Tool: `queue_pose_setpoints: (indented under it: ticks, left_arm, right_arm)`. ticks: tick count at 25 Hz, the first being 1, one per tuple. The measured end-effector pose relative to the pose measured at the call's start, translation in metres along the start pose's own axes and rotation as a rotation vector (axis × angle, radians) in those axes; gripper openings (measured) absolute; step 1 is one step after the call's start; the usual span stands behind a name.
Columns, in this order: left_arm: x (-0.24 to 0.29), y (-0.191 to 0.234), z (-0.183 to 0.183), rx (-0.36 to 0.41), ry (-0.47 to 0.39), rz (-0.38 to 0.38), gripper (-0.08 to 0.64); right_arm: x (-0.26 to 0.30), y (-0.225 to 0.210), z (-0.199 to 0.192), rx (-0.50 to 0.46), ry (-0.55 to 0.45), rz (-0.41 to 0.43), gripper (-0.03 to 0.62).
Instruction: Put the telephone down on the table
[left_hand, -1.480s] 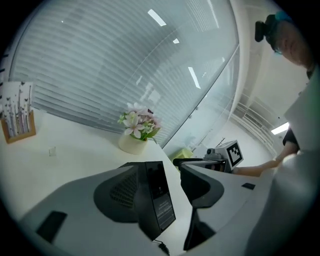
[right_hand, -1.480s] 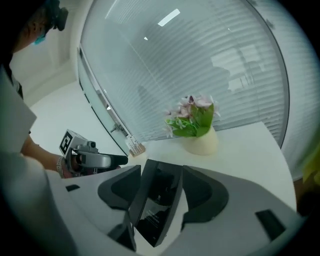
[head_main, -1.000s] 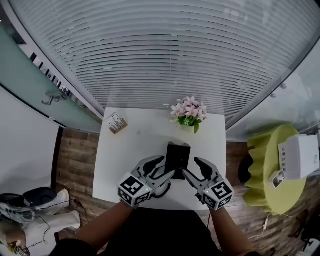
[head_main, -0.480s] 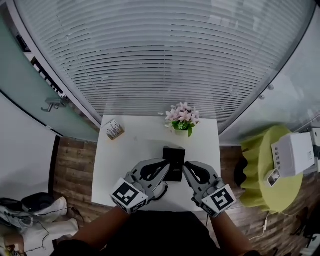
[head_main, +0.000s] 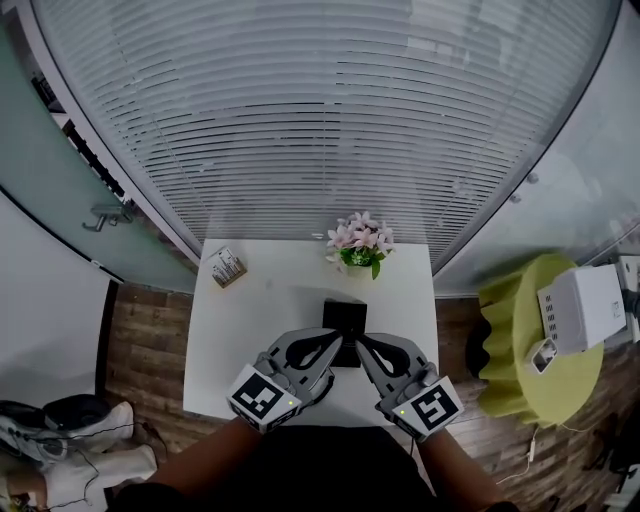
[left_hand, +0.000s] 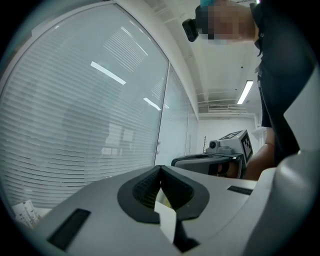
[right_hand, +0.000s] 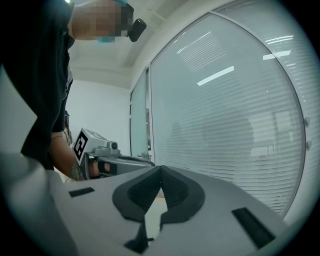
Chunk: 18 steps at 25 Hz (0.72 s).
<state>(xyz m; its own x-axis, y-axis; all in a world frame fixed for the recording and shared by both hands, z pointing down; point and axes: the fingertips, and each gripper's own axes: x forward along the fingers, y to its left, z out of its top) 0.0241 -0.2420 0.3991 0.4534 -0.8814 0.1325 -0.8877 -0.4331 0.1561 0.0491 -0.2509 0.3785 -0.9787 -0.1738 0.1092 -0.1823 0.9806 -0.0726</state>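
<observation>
The left gripper (head_main: 335, 343) and the right gripper (head_main: 362, 343) were held nearly level and side by side, their tips angled toward each other over the near end of the telephone (head_main: 345, 316). Both pairs of jaws had just been closing and stood pressed together with nothing between them. The marker cubes (head_main: 262, 397) bore only black-and-white squares.

The black telephone lay flat on the white surface (head_main: 250, 330). Beyond the telephone stood a pot of pink flowers (head_main: 357, 243). Far left of the telephone lay a small box (head_main: 227, 267), its print too small to read.
</observation>
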Motion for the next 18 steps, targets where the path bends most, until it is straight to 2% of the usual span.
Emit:
queue_pose_setpoints:
  ticks: [6,11,15,18]
  left_arm:
    - [-0.001,-0.001,0.003,0.026,0.001,0.002,0.009]
    - [-0.005,-0.003,-0.001,0.027,0.002,-0.008,0.009]
    - [-0.007,-0.001,-0.005,-0.004,0.016,-0.008,0.009]
    - [-0.009,-0.001,-0.006,0.008,0.014,-0.003,0.009]
  right_arm:
    - [0.002,0.002,-0.002,-0.004,0.005,-0.004,0.023]
    - [0.004,0.006,-0.006,-0.018,0.015,-0.012,0.023]
    - [0.007,0.007,-0.009,-0.021,0.029,-0.014,0.023]
    - [0.007,0.008,-0.012,-0.018,0.04,-0.017,0.023]
